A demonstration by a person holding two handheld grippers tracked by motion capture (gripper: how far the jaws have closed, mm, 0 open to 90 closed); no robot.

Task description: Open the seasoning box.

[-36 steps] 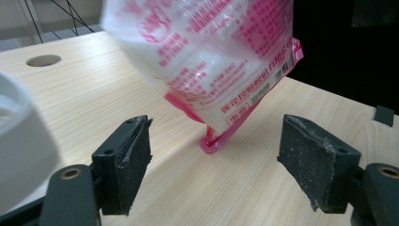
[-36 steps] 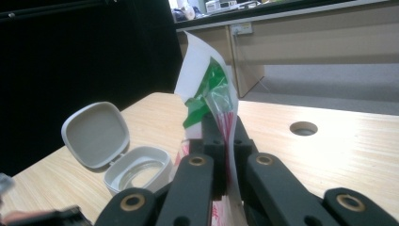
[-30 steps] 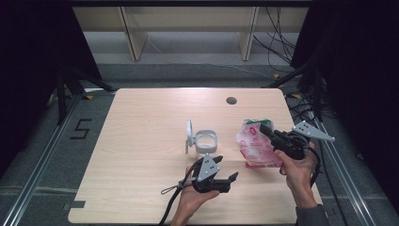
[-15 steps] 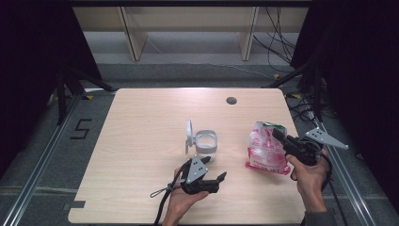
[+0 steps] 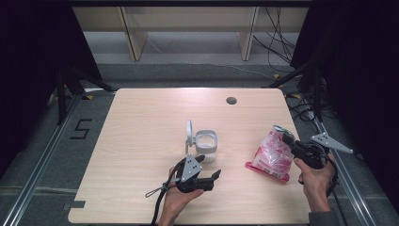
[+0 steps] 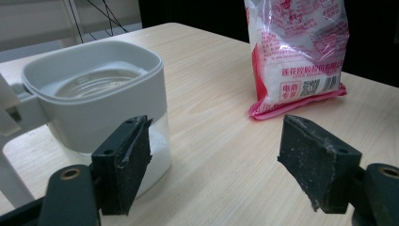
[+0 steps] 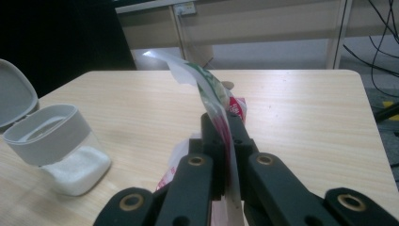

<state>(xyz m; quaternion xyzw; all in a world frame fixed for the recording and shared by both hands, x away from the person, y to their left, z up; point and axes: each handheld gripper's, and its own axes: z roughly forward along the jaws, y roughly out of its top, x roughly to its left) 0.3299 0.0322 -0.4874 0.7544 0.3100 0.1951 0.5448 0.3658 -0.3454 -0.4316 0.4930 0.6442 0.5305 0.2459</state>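
A pink and white plastic bag of white granules stands tilted near the table's right edge, its base on the wood. My right gripper is shut on the bag's top edge, which sticks up between the black jaws of this gripper. A grey-white container with its hinged lid up sits mid-table, with white granules in its bottom. My left gripper lies low just in front of it, open and empty. In the left gripper view, its jaws frame the container and the bag.
A dark round hole marks the far side of the wooden table. The right table edge runs close beside my right hand. Shelving and cables lie beyond the table's far end.
My right gripper has carried the bag to the right and down toward the near edge, and its base now rests on the table. My left gripper has shifted a little to the left.
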